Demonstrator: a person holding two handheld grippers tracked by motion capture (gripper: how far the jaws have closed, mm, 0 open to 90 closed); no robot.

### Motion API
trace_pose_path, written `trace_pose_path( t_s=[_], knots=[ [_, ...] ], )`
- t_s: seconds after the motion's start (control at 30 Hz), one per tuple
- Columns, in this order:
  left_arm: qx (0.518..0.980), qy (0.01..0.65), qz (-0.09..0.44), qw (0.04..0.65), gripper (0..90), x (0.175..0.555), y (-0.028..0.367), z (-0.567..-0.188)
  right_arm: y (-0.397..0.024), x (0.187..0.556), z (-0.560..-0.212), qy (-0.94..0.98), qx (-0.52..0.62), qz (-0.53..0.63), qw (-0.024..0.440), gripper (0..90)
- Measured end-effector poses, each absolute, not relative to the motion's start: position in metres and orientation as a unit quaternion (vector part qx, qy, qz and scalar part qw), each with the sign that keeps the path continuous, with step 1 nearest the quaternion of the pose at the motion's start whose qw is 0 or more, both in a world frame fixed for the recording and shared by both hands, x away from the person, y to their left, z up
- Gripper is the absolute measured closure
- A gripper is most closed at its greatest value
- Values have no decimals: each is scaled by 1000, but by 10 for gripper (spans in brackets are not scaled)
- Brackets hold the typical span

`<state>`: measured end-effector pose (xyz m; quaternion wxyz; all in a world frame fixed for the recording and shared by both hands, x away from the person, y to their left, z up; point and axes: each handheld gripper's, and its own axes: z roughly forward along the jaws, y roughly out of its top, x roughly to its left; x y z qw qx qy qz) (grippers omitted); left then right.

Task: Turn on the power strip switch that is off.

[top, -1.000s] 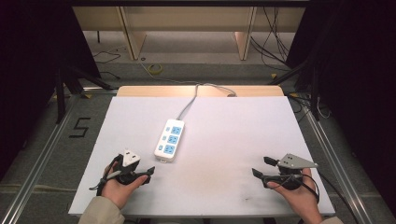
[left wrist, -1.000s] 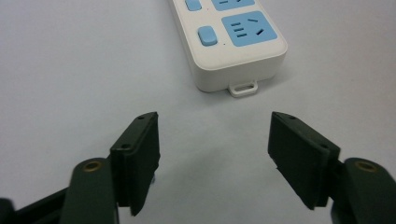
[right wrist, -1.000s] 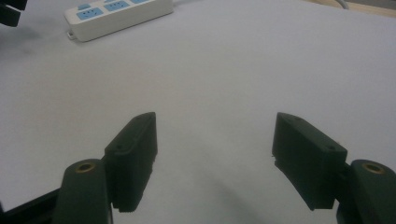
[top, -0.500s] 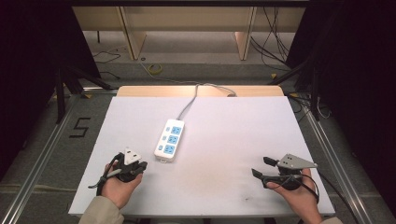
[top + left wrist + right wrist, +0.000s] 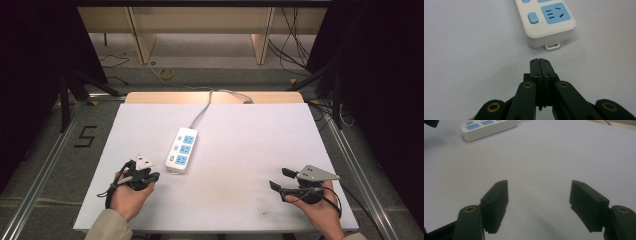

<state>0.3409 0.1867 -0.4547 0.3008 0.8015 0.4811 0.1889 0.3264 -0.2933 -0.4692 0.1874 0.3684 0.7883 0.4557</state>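
Observation:
A white power strip (image 5: 182, 149) with blue sockets lies on the white table (image 5: 240, 145), its grey cable running off the far edge. My left gripper (image 5: 153, 175) rests at the front left, just short of the strip's near end (image 5: 549, 27). Its jaws have just been closing and now meet with nothing between them, as the left gripper view (image 5: 540, 65) shows. My right gripper (image 5: 280, 179) sits at the front right, held in a hand, pointing left. Its jaws stand wide open (image 5: 539, 195) over bare table, and the strip (image 5: 487, 128) lies far off.
A wooden board edge (image 5: 215, 97) borders the table's far side. Metal rails (image 5: 40, 175) run along both sides, with dark curtains beyond. Cables (image 5: 165, 74) lie on the floor behind the table.
The left gripper's jaws went from open to fully closed. Both hands stayed about where they were.

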Motion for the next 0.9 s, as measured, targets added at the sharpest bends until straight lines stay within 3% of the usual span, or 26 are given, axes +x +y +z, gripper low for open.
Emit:
trace_pose_path(
  t_s=[0.9],
  knots=[
    [808,490,161,284,898,369,172,-442,-293,326,-469,789,368,455,187,323]
  ],
)
